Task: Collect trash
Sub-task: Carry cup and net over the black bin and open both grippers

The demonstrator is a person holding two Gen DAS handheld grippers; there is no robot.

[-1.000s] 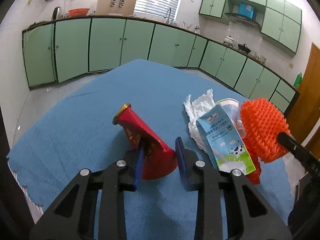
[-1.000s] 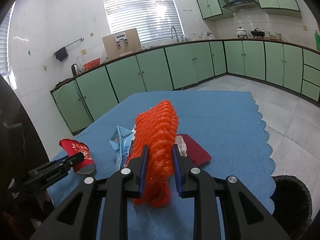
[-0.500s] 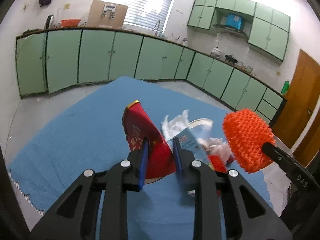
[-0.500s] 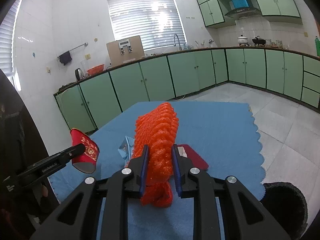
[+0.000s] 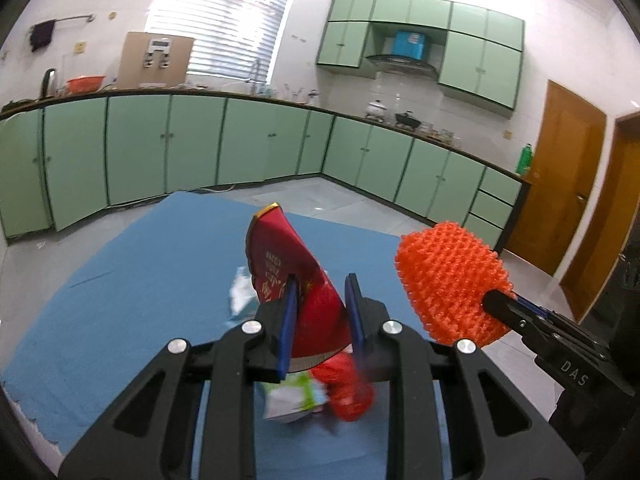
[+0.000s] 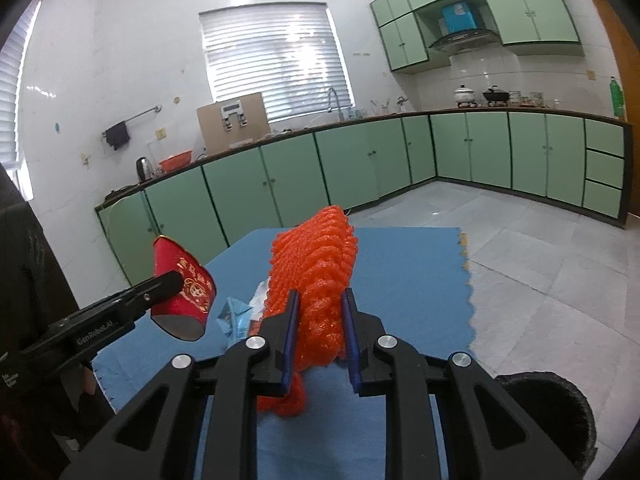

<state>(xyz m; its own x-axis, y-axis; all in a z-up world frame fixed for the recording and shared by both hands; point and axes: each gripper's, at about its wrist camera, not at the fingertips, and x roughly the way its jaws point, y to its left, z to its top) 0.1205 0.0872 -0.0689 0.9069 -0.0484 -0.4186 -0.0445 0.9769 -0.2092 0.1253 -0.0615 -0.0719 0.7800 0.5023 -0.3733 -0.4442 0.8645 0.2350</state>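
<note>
left hand-held gripper (image 5: 322,300) | red paper cup (image 5: 292,276) clamped | rim up-forward, axis tilted

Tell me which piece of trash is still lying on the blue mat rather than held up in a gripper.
The milk carton: it lies on the blue mat, while the red paper cup and orange foam net are each clamped in a gripper.

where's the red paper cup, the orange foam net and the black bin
red paper cup (image 5: 280,256), left wrist view, printed side wall
orange foam net (image 6: 316,268), right wrist view, ribbed middle
black bin (image 6: 556,400), right wrist view, rim
</note>
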